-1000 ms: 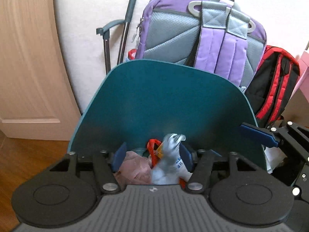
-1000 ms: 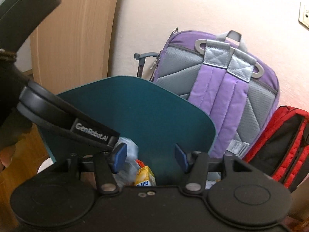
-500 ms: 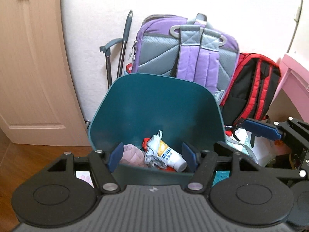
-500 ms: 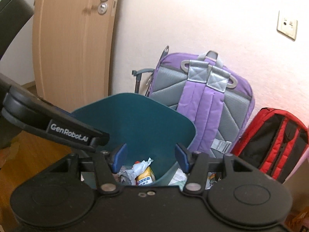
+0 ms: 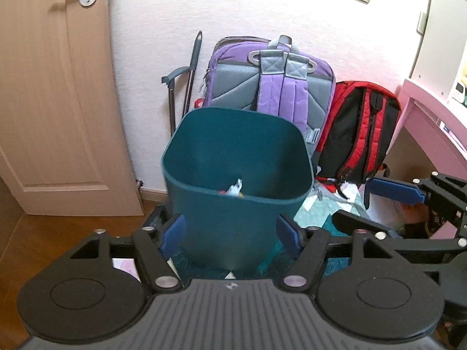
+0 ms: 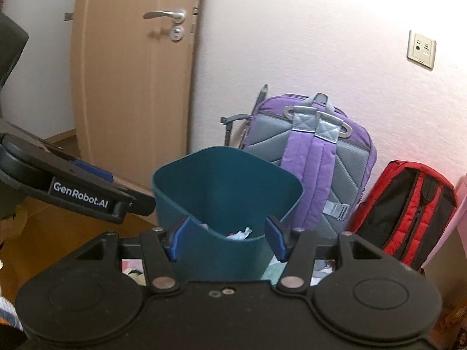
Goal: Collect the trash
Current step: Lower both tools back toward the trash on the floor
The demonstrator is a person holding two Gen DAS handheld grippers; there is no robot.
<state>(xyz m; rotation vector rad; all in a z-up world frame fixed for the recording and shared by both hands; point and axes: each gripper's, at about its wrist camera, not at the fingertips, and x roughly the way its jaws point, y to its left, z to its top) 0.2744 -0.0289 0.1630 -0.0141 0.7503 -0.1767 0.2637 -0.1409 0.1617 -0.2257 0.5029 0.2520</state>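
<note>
A teal bin [image 5: 236, 213] stands upright on the floor, crumpled trash [image 5: 235, 189] lying inside it.

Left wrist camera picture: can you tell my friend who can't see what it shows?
A teal trash bin with some crumpled trash inside stands on the floor, seen between the open blue fingers of the left tool. Behind it, a purple backpack and a red backpack lean against a white wall beside a wooden door.

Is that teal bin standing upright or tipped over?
Upright: the teal bin stands on its base, open top up, crumpled trash peeking above its near rim.
</note>
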